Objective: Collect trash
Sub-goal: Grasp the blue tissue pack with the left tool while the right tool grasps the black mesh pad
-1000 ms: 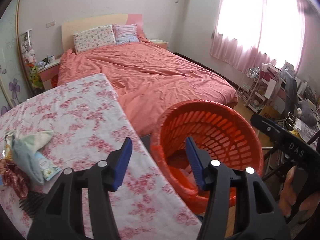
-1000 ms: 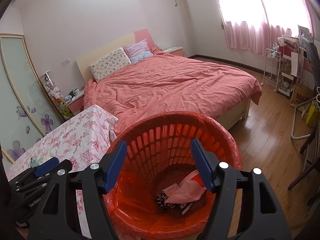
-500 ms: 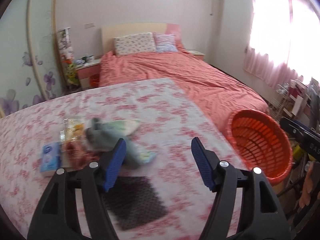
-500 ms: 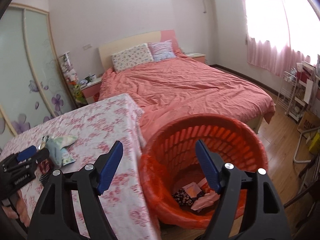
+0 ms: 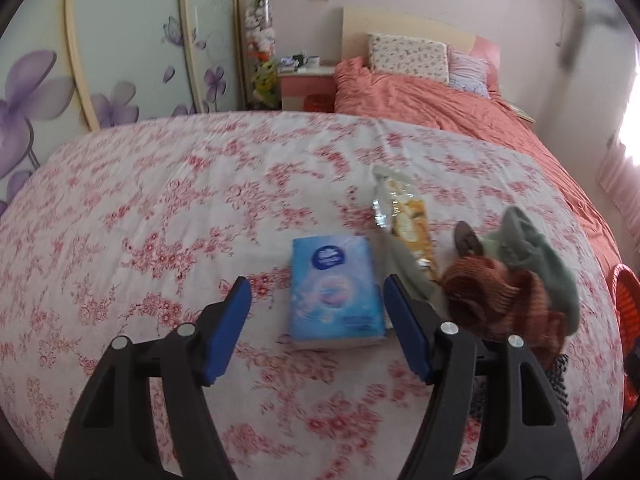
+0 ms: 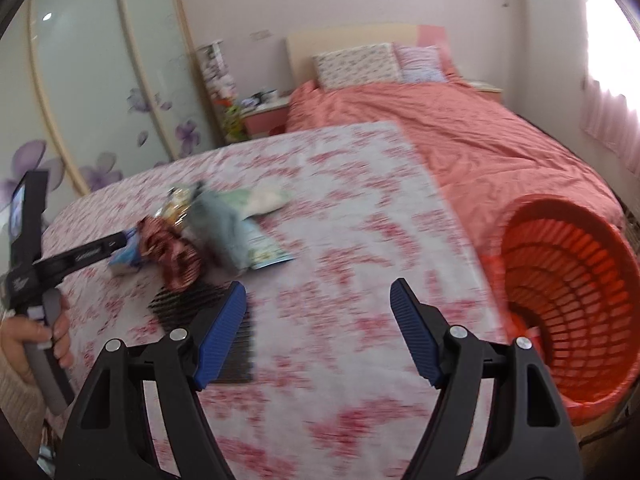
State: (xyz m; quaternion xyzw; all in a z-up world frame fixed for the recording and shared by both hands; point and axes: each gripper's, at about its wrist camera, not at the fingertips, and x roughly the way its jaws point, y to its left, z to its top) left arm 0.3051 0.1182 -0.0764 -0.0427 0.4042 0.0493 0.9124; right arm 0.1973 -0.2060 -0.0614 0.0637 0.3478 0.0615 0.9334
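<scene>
Much of the right-hand view is smeared by blur, so the small heap on the flowered table [image 6: 360, 208] is hard to sort out there. The left gripper [image 5: 316, 322] hangs over the table with its jaws wide apart and nothing between them; one blue tissue pack [image 5: 334, 292] lies flat just ahead of the gap. To its right sits one crinkled snack wrapper [image 5: 404, 216] with a clear end, then one rust-brown knitted piece [image 5: 496, 300] touching one pale green cloth [image 5: 536, 256]. A dark mesh mat [image 5: 556, 376] is mostly hidden behind the gripper's right finger; in the right view it shows more fully [image 6: 200, 304], partly covered by the brown piece.

The right gripper [image 6: 318, 332] is also spread open and empty, over bare tablecloth, well apart from the heap. One orange basket [image 6: 568, 280] stands beside the table's right edge, its far side cut off by the frame; what lies inside cannot be made out. In the left view only a sliver of its rim [image 5: 624, 292] shows. Behind are one bed [image 6: 460, 120] and two pillows [image 6: 356, 64].
</scene>
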